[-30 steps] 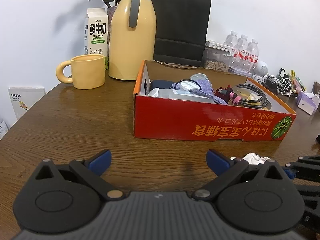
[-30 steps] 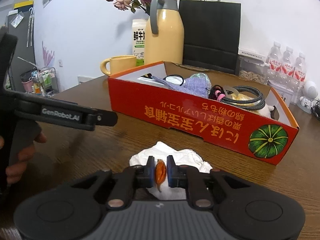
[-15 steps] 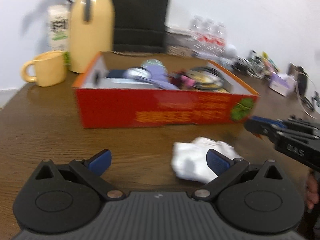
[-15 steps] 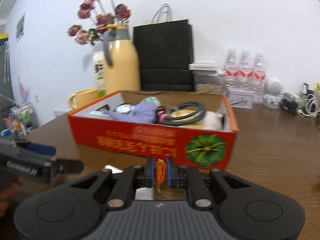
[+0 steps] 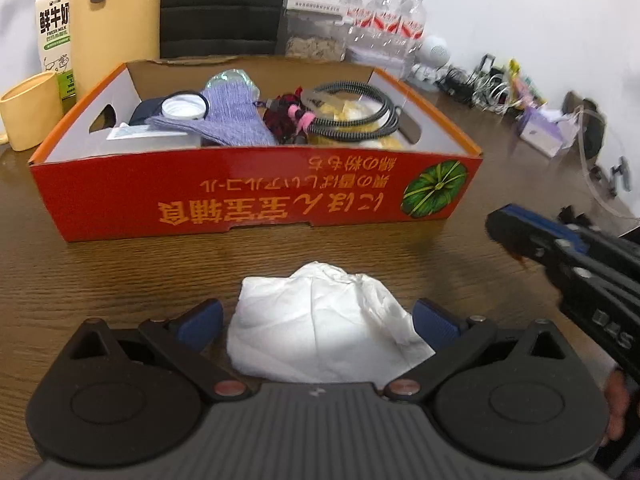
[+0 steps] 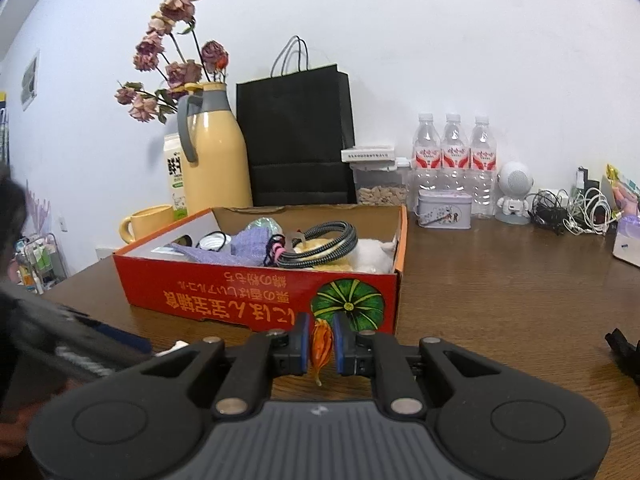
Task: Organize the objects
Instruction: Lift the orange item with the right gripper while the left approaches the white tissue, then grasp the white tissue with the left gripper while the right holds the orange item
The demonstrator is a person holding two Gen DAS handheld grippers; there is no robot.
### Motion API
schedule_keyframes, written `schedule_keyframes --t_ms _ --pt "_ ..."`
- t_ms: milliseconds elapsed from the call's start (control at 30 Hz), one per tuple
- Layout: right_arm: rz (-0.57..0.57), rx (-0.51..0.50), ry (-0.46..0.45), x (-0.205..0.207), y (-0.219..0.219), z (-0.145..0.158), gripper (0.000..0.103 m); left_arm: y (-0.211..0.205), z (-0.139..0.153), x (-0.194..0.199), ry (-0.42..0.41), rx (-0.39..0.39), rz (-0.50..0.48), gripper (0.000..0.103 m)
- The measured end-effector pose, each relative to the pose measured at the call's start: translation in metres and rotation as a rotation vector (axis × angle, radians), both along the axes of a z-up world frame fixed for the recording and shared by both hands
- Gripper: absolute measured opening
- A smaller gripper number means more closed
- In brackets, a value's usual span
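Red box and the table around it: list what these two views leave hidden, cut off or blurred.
- Red box contents: the lower layers are buried under the purple cloth and coiled cable, both views.
- White crumpled paper: near edge hidden by the left tool; almost wholly hidden in the right wrist view.
- Orange item in the right tool: too small to identify.
- Milk carton: cut off by the frame edge and the yellow jug.

Three water bottles (image 6: 454,160), one red box (image 6: 256,292), one mug (image 6: 146,222), one black bag (image 6: 296,140).
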State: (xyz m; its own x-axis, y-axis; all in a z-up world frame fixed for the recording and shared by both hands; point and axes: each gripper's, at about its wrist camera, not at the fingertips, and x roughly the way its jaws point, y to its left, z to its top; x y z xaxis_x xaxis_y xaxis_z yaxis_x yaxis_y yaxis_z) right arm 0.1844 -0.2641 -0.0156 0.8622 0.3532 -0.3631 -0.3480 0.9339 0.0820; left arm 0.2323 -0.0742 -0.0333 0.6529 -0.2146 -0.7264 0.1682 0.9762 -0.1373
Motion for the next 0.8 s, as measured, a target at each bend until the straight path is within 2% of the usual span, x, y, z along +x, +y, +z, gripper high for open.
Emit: schedule_keyframes --t_ms 200,600,667,733,800 --pt "0.022 0.008 -0.015 -0.005 -0.001 0.001 0.012 -0.021 -0.006 -0.002 -0.028 0.094 0.014 0.103" --pt "0.040 0.003 -0.033 -0.011 0.001 0.002 0.012 -0.034 -0.014 -0.013 -0.106 0.141 0.054 0.103" --pt "0.039 0.002 -0.033 -0.011 0.001 0.002 0.012 -0.033 -0.013 -0.017 -0.116 0.134 0.058 0.097" --pt "0.038 0.001 -0.033 -0.012 0.001 0.002 0.012 -0.034 -0.011 -0.022 -0.133 0.131 0.062 0.081" --pt "0.036 -0.001 -0.032 -0.012 0.001 0.002 0.012 -0.033 -0.010 -0.028 -0.145 0.126 0.064 0.071"
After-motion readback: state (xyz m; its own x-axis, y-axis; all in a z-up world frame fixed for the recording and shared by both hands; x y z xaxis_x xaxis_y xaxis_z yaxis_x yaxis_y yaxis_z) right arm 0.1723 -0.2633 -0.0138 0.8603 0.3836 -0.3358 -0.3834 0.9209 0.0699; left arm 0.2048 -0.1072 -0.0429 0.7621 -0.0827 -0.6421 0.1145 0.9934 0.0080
